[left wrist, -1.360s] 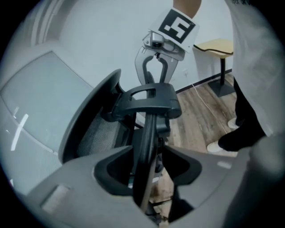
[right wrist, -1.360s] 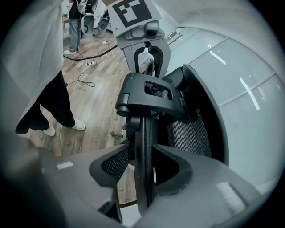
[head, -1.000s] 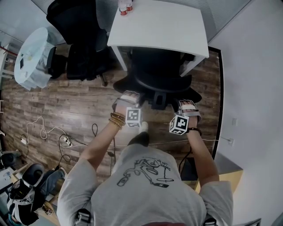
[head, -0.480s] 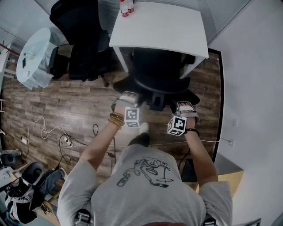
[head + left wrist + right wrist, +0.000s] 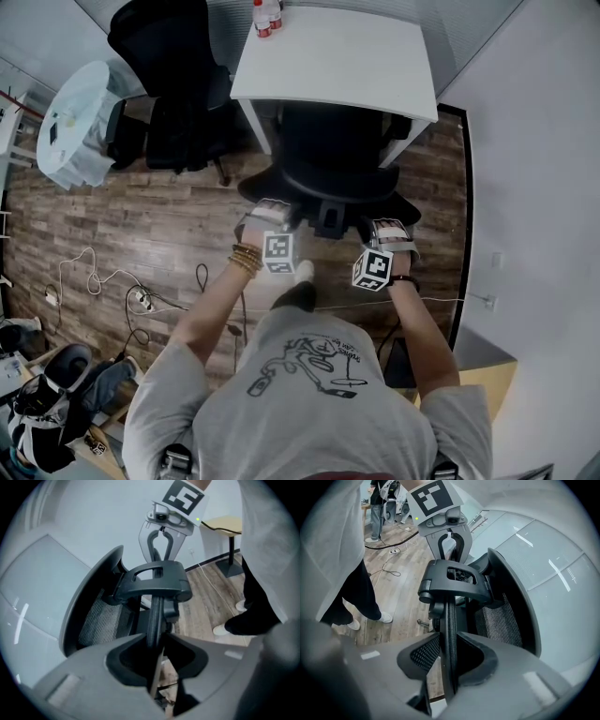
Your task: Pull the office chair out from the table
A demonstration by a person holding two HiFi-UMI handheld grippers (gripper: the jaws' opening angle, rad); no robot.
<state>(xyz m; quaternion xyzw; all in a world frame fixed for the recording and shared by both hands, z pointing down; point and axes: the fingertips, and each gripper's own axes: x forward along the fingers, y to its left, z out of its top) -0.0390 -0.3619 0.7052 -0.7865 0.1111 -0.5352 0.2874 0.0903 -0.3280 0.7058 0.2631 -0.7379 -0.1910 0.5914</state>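
Left tongs (image 5: 156, 641) and right tongs (image 5: 450, 644) each pinch the thin upper edge of the office chair (image 5: 333, 155) at frame centre, its seat tucked under the white table (image 5: 337, 56) above, so I judge the pull is under way and needs an even two-handed draw toward the bottom edge.

Head view: overhead, steeply down.
Left gripper view: close along chair (image 5: 154, 581) back, facing right gripper (image 5: 158, 557).
Right gripper view: close, facing left gripper (image 5: 450, 555).
Shared: chair.

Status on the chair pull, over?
Clamped on office chair backrest edge: left claw, right claw. Seat partly under table. Floor cable by person's feet.
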